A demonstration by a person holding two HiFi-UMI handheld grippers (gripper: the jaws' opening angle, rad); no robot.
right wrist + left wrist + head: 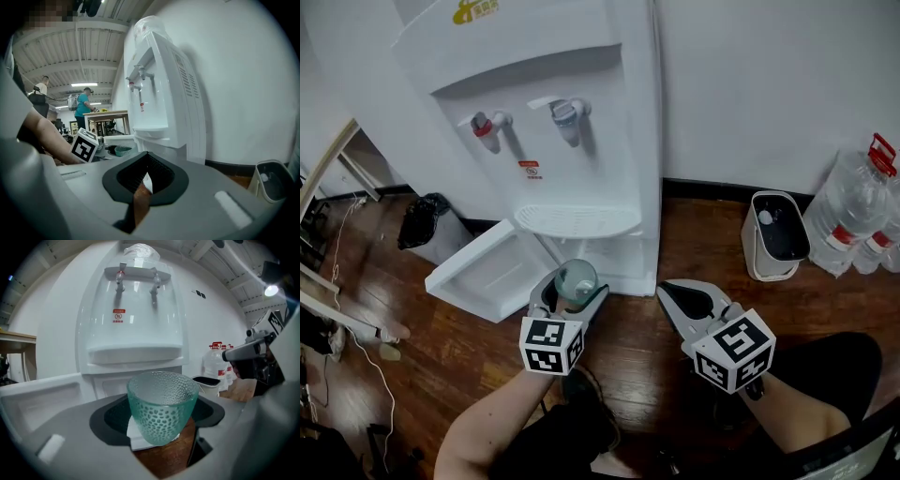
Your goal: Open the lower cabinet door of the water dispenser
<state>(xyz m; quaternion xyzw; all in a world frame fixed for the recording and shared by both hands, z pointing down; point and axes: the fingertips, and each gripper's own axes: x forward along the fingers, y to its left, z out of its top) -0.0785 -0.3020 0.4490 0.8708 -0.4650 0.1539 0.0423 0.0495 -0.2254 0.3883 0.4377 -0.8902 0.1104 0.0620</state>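
The white water dispenser [553,112] stands against the wall, with a red tap [486,127] and a blue tap [566,114]. Its lower cabinet door [483,272] stands open, swung out to the left over the wooden floor. My left gripper [572,292] is in front of the cabinet and shut on a green dimpled glass cup [161,404], which it holds upright. My right gripper [680,292] hovers to the right of it at about the same height, its jaws together with nothing between them. In the right gripper view the dispenser [159,93] is seen from its side.
A black bin bag [427,225] sits left of the dispenser. A small white bin [776,234] and large water bottles [853,216] stand at the right by the wall. A wooden table edge [328,164] and cables lie at far left. People stand far off in the right gripper view.
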